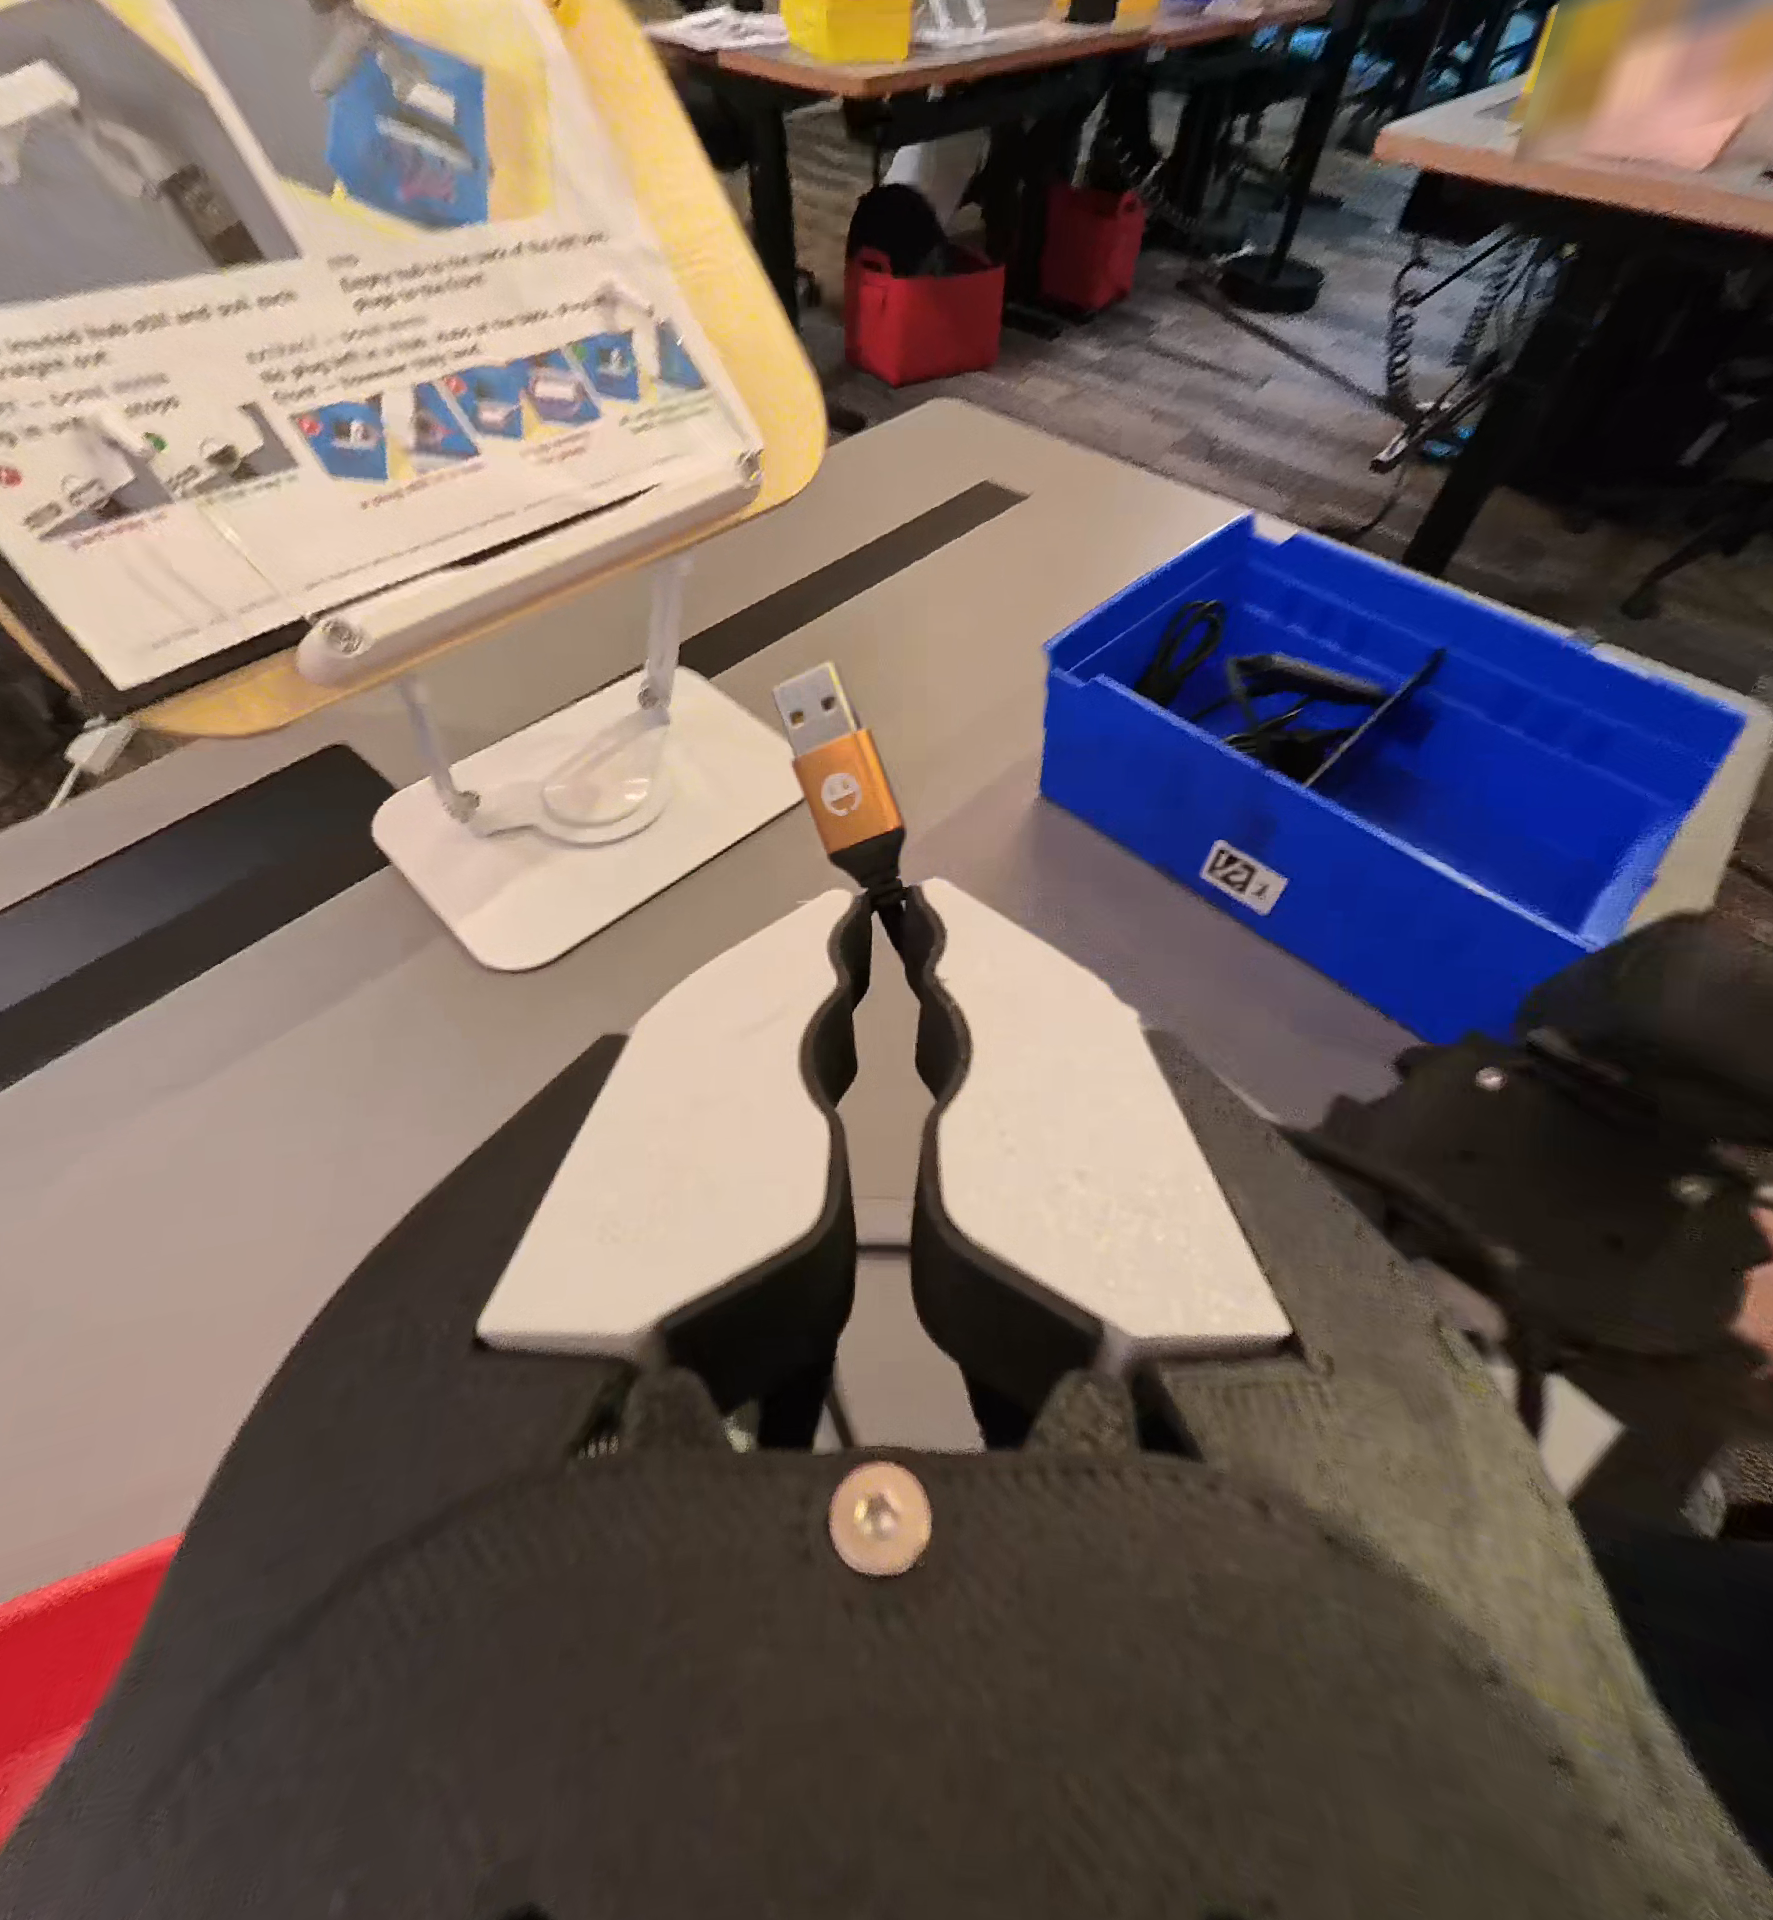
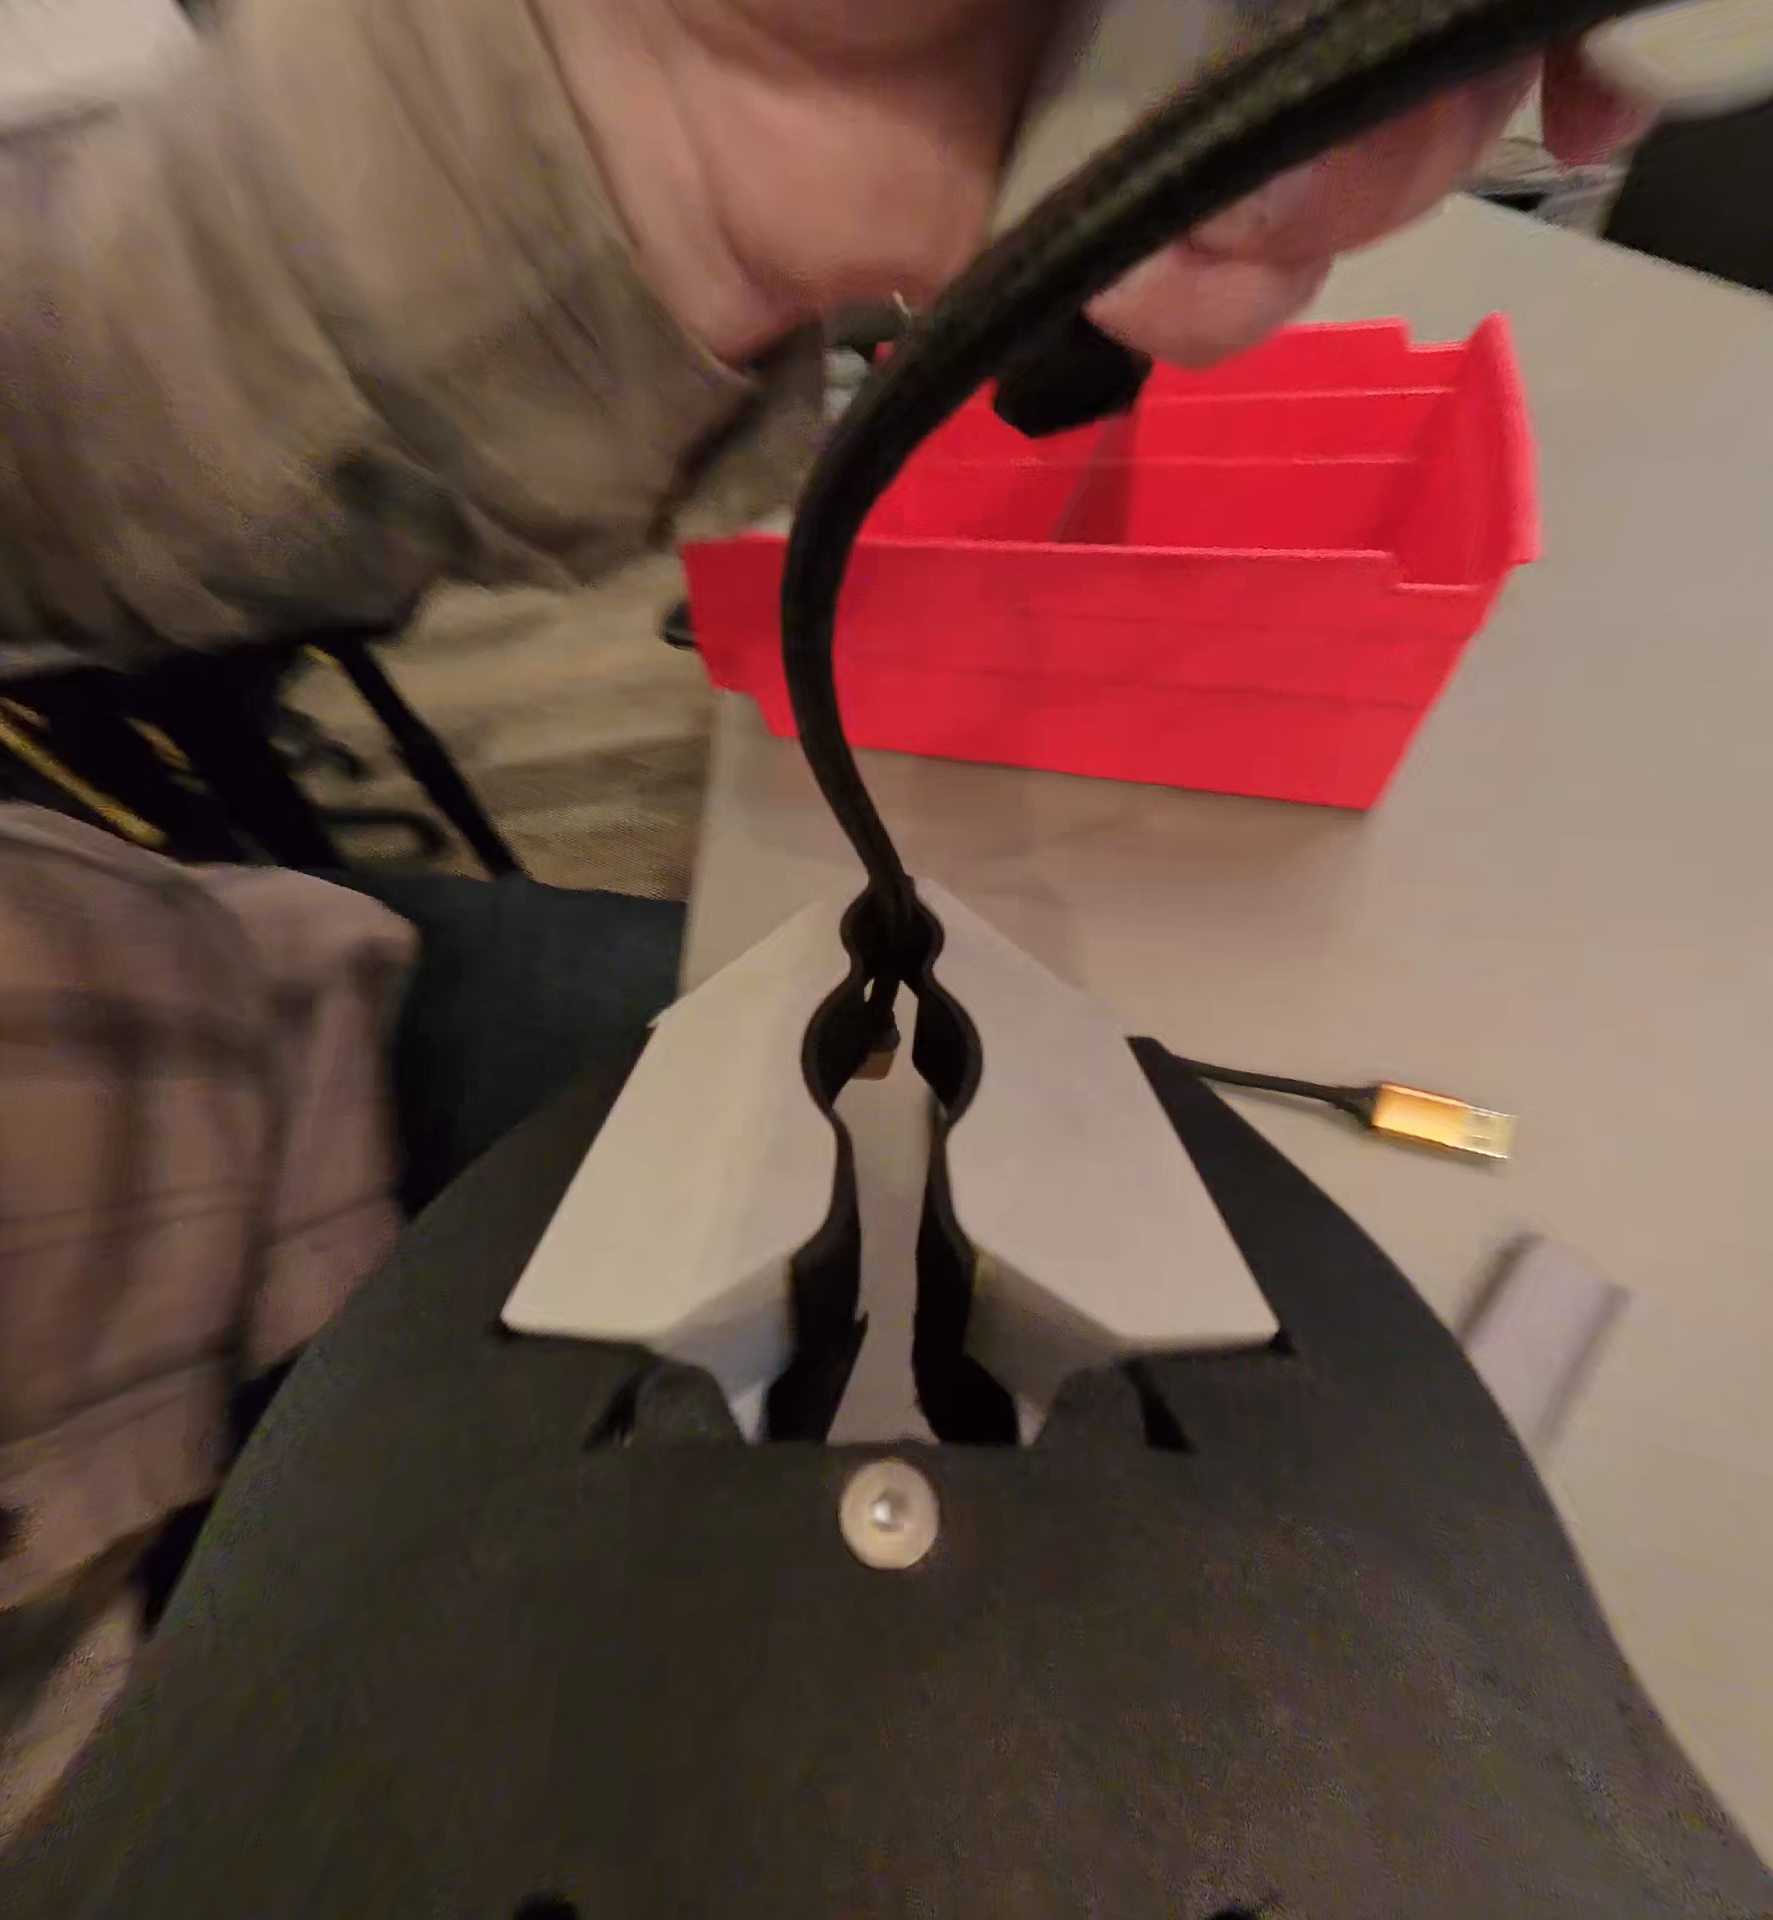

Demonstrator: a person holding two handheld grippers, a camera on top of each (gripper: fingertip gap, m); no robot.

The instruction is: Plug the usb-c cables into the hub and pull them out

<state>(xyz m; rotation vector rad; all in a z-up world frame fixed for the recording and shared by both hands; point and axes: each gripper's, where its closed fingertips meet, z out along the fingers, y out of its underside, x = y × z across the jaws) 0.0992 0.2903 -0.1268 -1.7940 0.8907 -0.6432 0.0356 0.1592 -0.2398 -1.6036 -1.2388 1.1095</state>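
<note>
In the left wrist view my left gripper (image 1: pixel 887 899) is shut on a thin black cable, right behind its orange USB plug (image 1: pixel 846 774). The plug sticks up past the fingertips, above the grey table (image 1: pixel 238 1143). In the right wrist view my right gripper (image 2: pixel 892 914) is shut on a black braided cable (image 2: pixel 825 623) near its end. A small orange plug tip (image 2: pixel 880 1062) shows just behind the pads. The cable arcs up and to the right, past a person's hand (image 2: pixel 1277 260). No hub is in view.
A blue bin (image 1: pixel 1329 862) holding black cables stands right of the left gripper. A white stand (image 1: pixel 570 821) carries an instruction sheet (image 1: pixel 290 364). A red bin (image 2: pixel 1121 665) sits ahead of the right gripper. Another orange plug (image 2: pixel 1443 1120) lies on the table. The left gripper's tips are roughly 20 centimeters from the right gripper's.
</note>
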